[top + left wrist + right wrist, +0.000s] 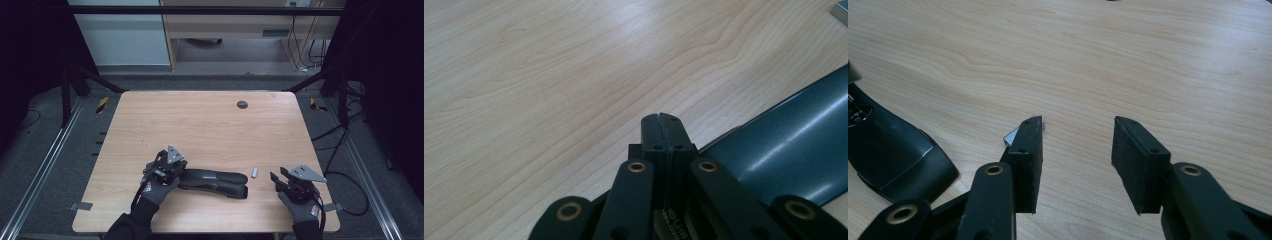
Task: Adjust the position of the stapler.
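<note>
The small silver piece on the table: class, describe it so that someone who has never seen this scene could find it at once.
Start at the wooden table and find the long black stapler lying near its front edge. Just past the stapler's right end, between it and the right gripper, lies the small silver piece. It is tiny, pale and metallic, unlike the big dark stapler beside it.

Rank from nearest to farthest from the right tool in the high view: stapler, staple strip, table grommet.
From the right tool:
1. Staple strip, just left of it.
2. Stapler, further left, by the left tool.
3. Grommet, at the table's far edge.
</note>
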